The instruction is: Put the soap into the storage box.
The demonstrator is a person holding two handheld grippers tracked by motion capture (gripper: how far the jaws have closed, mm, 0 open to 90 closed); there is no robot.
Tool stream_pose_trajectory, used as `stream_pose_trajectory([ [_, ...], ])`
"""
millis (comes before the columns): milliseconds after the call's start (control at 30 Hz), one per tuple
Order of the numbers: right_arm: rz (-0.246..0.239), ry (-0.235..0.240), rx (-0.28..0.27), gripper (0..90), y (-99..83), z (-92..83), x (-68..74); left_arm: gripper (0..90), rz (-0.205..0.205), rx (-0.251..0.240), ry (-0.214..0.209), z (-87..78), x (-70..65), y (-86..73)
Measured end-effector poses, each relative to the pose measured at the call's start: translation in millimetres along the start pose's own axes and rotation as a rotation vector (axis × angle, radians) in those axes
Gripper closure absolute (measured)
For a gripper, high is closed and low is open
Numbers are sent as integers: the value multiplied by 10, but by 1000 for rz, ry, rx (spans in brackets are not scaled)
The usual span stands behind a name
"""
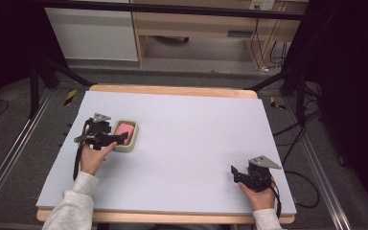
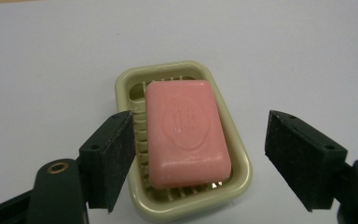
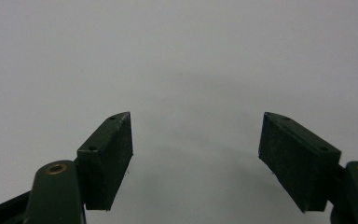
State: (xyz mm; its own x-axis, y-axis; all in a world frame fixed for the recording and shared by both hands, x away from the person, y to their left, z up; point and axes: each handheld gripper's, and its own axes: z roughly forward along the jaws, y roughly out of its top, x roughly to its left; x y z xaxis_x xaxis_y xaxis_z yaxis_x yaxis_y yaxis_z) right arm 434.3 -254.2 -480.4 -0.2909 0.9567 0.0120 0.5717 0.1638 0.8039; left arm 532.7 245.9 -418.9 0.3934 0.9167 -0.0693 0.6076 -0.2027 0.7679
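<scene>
Black jaws of the left gripper point(image 2: 200, 158) stand wide apart above the pink soap point(image 2: 186, 133), their pads clear of it; no earlier picture to compare. Soap lies flat inside the cream soap dish point(image 2: 235, 186), on its ribs; dish sits on the pale lavender table cover point(image 1: 191, 129), toward its left side. Right gripper point(image 3: 196, 154) hangs open over bare cover, near the front right corner, well apart from the dish; wooden table edge point(image 1: 172, 90) frames the cover; grey floor, wooden desk point(image 1: 196, 24) and cables point(image 1: 302, 182) lie beyond.
</scene>
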Motion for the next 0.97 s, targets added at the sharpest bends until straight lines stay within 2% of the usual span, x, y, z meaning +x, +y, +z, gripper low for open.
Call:
stream_pose_trajectory([
  [167,22,-1,0,250,-4,-19,-28,219,-1,-28,-12,-157,51,-120],
  [300,27,-9,1,247,-13,-30,-56,218,11,-25,-11,-228,89,-245],
  [567,41,-27,11,231,-32,-41,-94,210,-9,-75,-11,-415,180,-541],
  [800,56,-30,19,208,-52,-41,-123,207,-21,-68,6,-504,221,-817],
  [967,51,-31,28,210,-57,-36,-122,202,-21,-37,37,-517,247,-913],
])
